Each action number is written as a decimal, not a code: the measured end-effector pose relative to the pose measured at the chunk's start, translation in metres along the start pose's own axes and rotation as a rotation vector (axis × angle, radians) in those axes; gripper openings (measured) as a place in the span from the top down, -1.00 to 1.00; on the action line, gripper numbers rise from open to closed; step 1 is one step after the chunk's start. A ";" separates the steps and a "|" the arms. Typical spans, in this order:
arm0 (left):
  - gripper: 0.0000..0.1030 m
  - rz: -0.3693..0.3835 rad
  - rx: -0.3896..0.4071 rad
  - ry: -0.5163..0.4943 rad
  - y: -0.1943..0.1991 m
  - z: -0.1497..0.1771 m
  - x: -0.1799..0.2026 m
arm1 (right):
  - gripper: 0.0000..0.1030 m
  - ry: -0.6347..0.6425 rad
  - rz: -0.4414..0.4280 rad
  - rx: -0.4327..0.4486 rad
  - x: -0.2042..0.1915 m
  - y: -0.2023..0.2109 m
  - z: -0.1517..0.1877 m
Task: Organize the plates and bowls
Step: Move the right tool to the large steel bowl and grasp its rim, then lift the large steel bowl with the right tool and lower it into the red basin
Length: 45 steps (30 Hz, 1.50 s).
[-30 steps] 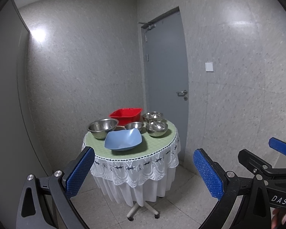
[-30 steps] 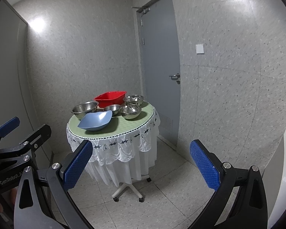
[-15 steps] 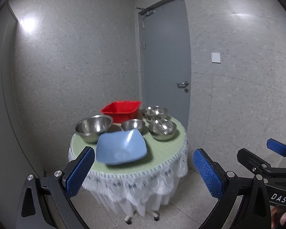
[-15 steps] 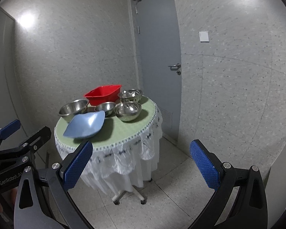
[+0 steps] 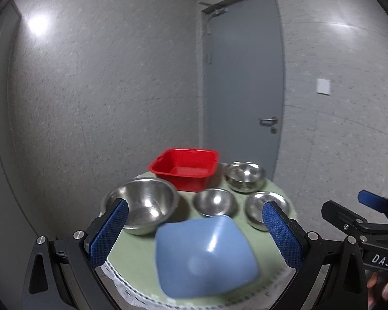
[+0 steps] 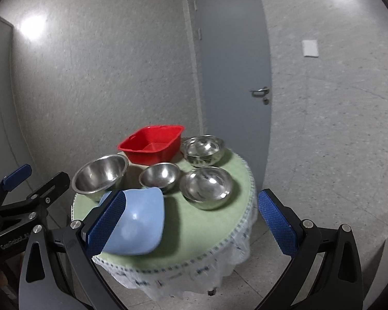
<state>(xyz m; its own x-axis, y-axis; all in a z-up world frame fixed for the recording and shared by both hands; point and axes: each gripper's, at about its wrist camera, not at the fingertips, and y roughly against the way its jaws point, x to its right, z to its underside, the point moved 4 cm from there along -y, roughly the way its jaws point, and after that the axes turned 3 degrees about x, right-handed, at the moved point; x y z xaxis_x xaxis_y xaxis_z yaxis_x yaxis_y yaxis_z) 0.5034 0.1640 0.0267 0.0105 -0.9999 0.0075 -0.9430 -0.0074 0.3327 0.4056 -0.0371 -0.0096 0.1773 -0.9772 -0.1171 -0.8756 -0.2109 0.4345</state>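
A small round table (image 5: pixel 132 250) (image 6: pixel 194 235) with a green cloth holds a light blue square bowl (image 5: pixel 204 255) (image 6: pixel 137 224) at the front, a large steel bowl (image 5: pixel 142 204) (image 6: pixel 101 174) at the left, a small steel bowl (image 5: pixel 214 202) (image 6: pixel 160 175) in the middle, a steel bowl (image 5: pixel 266 209) (image 6: pixel 207 187) at the right, stacked steel bowls (image 5: pixel 244 175) (image 6: pixel 204 149) behind it, and a red tub (image 5: pixel 186 168) (image 6: pixel 152 144) at the back. My left gripper (image 5: pixel 194 237) and right gripper (image 6: pixel 191 222) are open and empty, short of the table.
A grey door (image 5: pixel 243 90) with a handle stands behind the table to the right. Grey speckled walls close in on the left and right. A tiled floor (image 6: pixel 271 279) lies around the table's pedestal.
Both grippers have moved closer to the table and higher, so the bowls fill more of the view. Nothing on the table has moved. Both stay open.
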 end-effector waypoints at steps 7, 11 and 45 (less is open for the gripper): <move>-0.99 -0.136 -0.078 0.098 -0.089 -0.015 -0.055 | -1.00 0.027 -0.137 -0.119 -0.036 -0.091 -0.023; -0.99 -0.216 -0.146 0.157 -0.132 -0.019 -0.077 | -1.00 0.093 -0.249 -0.199 -0.070 -0.152 -0.039; 0.44 -0.166 -0.532 0.312 -0.329 0.026 -0.226 | 0.37 0.241 -0.443 -0.716 -0.173 -0.364 -0.002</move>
<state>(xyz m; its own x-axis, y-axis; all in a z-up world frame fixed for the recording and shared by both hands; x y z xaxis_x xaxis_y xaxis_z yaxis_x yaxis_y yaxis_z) 0.8022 0.3922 -0.1088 0.3141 -0.9353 0.1628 -0.6270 -0.0756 0.7753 0.6946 0.2091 -0.1458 0.5954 -0.7630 -0.2514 -0.2250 -0.4588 0.8596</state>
